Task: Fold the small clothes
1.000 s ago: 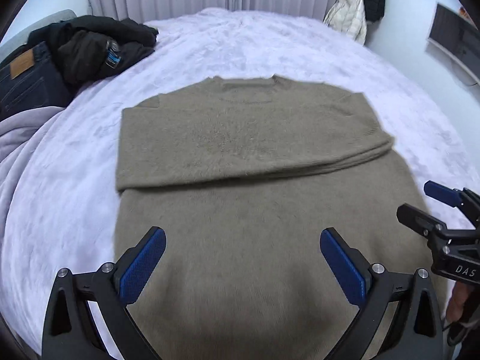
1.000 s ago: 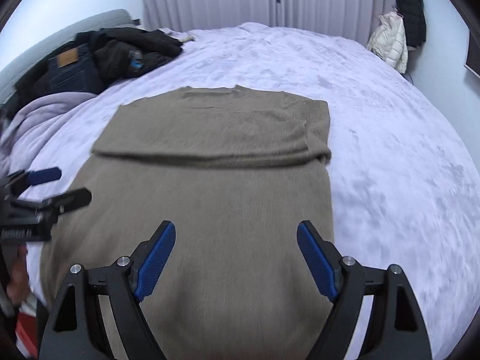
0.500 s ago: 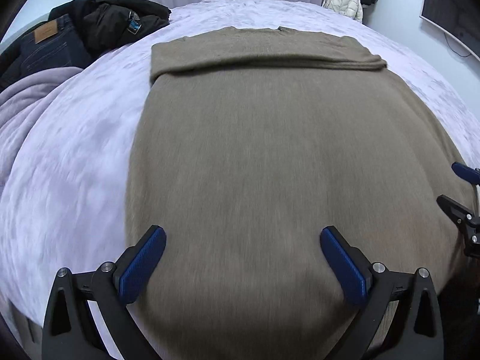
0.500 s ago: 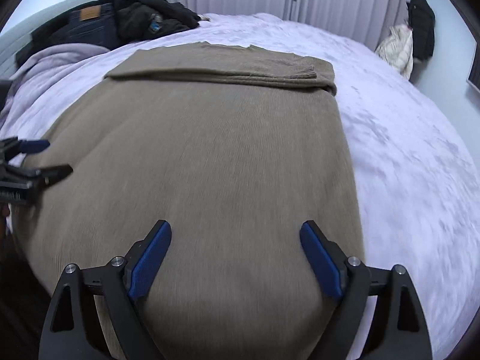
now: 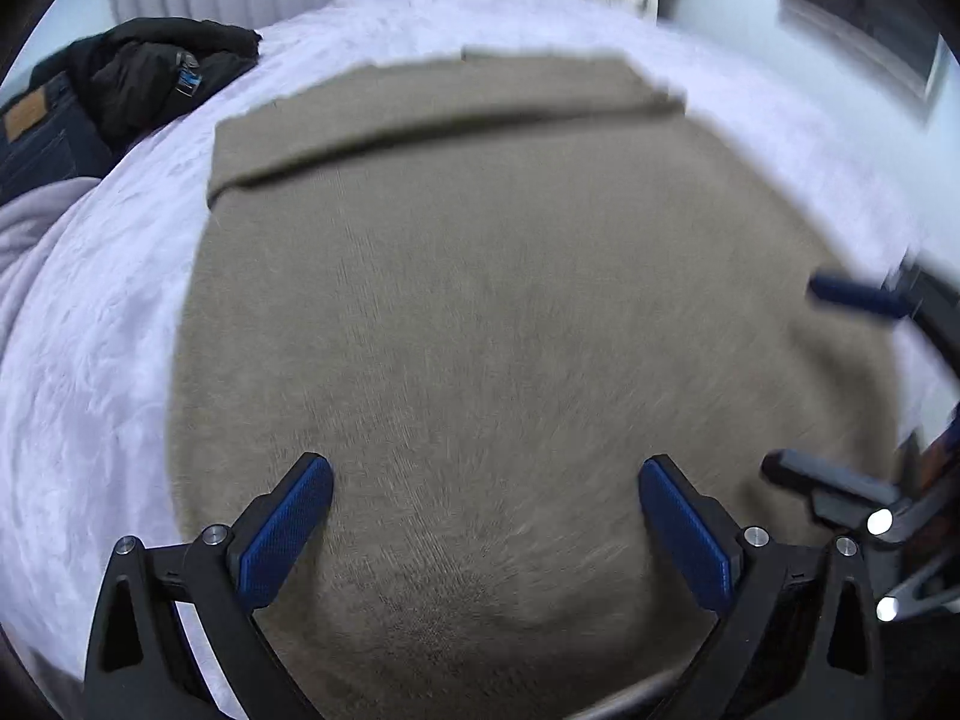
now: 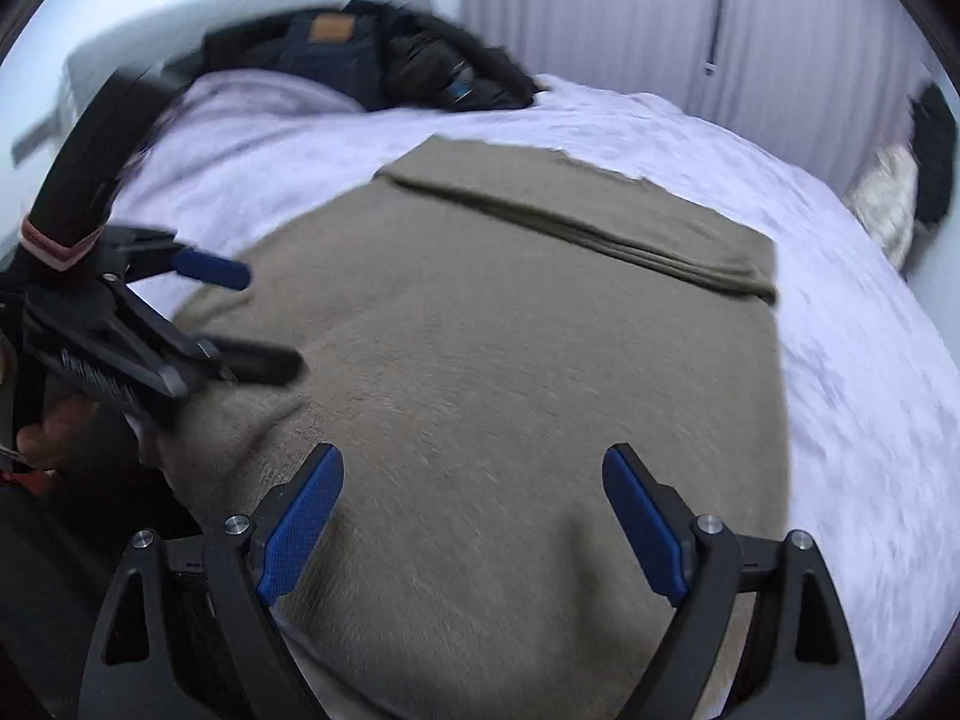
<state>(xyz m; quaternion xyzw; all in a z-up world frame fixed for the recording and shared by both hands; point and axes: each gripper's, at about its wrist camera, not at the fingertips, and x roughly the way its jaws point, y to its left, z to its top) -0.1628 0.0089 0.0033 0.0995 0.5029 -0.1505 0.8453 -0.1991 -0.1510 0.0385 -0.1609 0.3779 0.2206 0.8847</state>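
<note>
An olive-brown knit sweater (image 5: 492,312) (image 6: 510,348) lies flat on the pale lilac bed (image 5: 90,330), neckline at the far end, its sleeves folded across the chest. My left gripper (image 5: 486,504) hovers open low over the sweater's near hem, blue pads wide apart with only fabric beneath them. My right gripper (image 6: 474,498) hangs open over the same hem further right, nothing between its pads. Each gripper shows in the other's view: the right gripper (image 5: 840,384) at the right edge, the left gripper (image 6: 240,318) at the left with a hand behind it.
A heap of dark clothes with jeans (image 5: 138,78) (image 6: 384,66) sits at the bed's far left beside a lilac blanket (image 5: 30,240). Curtains (image 6: 600,18) hang behind the bed. A pale jacket (image 6: 888,198) hangs at the far right.
Both grippers have pulled back and sunk toward the sweater's near hem, so the sweater now fills each view. The right wrist has rolled, tilting its view. Both stayed open.
</note>
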